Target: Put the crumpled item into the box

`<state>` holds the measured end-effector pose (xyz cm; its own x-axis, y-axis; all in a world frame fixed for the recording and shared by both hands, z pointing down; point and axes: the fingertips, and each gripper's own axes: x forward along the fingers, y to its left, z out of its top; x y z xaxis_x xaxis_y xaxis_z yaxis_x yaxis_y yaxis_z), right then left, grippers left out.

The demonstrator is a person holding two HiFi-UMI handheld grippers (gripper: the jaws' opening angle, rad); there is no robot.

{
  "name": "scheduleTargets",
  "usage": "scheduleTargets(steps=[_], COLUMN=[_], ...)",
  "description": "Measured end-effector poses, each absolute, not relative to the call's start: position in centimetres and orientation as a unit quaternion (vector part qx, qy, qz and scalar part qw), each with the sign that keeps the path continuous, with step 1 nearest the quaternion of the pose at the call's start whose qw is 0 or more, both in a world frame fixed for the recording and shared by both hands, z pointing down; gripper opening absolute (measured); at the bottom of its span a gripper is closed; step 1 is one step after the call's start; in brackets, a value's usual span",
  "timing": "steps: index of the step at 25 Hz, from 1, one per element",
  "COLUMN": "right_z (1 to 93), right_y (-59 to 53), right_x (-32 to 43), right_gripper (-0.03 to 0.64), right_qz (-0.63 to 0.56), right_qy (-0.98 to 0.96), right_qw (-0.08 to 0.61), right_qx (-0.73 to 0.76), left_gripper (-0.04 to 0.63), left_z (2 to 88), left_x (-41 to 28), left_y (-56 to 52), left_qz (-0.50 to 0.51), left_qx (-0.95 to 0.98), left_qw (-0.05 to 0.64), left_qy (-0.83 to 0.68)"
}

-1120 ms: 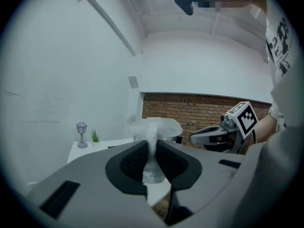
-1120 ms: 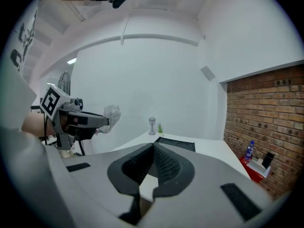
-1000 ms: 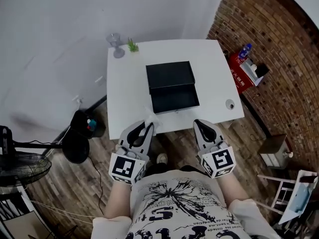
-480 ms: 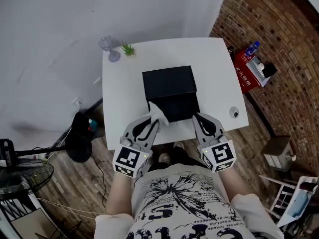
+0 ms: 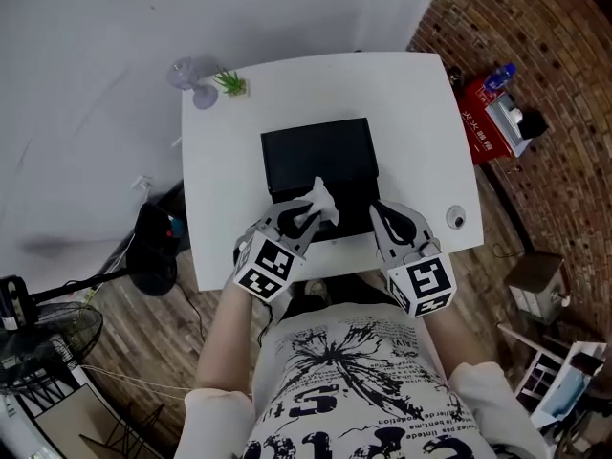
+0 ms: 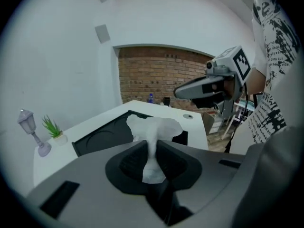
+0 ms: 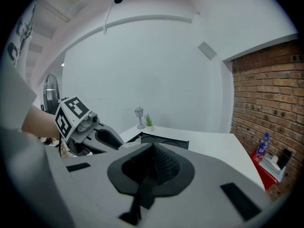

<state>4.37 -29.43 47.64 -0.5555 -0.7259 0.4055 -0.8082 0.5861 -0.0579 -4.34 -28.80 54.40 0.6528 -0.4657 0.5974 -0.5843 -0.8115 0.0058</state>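
Observation:
A crumpled white tissue (image 5: pixel 319 202) (image 6: pixel 153 129) is pinched in my left gripper (image 5: pixel 304 210) (image 6: pixel 153 152), whose jaws are shut on it. It hangs over the near part of the open black box (image 5: pixel 318 160) (image 6: pixel 107 136) in the middle of the white table (image 5: pixel 411 113). My right gripper (image 5: pixel 384 220) (image 7: pixel 153 167) is shut with nothing in it and hovers over the box's near right corner. In the right gripper view the left gripper (image 7: pixel 97 137) shows at the left with the black box (image 7: pixel 164 140) behind.
A small lamp ornament (image 5: pixel 191 79) and a tiny potted plant (image 5: pixel 230 83) stand at the table's far left corner. A round silver disc (image 5: pixel 456 220) lies near the right front corner. Red boxes with a bottle (image 5: pixel 497 113) sit against the brick wall; a fan (image 5: pixel 38 328) stands at left.
My left gripper has carried the tissue forward from the table's front edge to above the box's near part. The right gripper has moved forward alongside.

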Motion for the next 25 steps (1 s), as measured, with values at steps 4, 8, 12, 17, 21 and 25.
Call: scheduleTargets(steps=[4,8,12,17,21,25], right_z=[48.8,49.7,50.1,50.4,50.3,50.6], right_y=[-31.0,-32.0,-32.3,-32.7,-32.8,-32.8], right_x=[4.9,5.6,6.3,7.7,8.8,10.0], right_gripper=[0.014,0.014,0.014,0.015,0.015,0.014], right_qz=[0.132,0.145,0.15,0.176,0.186,0.191], right_qy=[-0.872,-0.867,-0.863,-0.851,-0.843,-0.836], right_qw=[0.171,0.172,0.176,0.167,0.162,0.165], right_qx=[0.439,0.444,0.449,0.466,0.478,0.487], left_gripper=[0.071,0.072,0.074,0.075,0.075,0.08], left_z=[57.6,60.2,61.8,64.0,65.4,65.7], left_x=[-2.7,-1.5,-0.8,0.2,0.3,0.6], left_y=[-29.6,-29.4,-29.8,-29.9,-30.3,-30.4], left_qz=[0.356,0.403,0.428,0.476,0.5,0.493], left_qx=[0.899,0.89,0.882,0.859,0.844,0.844], left_qw=[0.098,0.105,0.105,0.115,0.12,0.139], left_qy=[-0.236,-0.186,-0.168,-0.149,-0.152,-0.156])
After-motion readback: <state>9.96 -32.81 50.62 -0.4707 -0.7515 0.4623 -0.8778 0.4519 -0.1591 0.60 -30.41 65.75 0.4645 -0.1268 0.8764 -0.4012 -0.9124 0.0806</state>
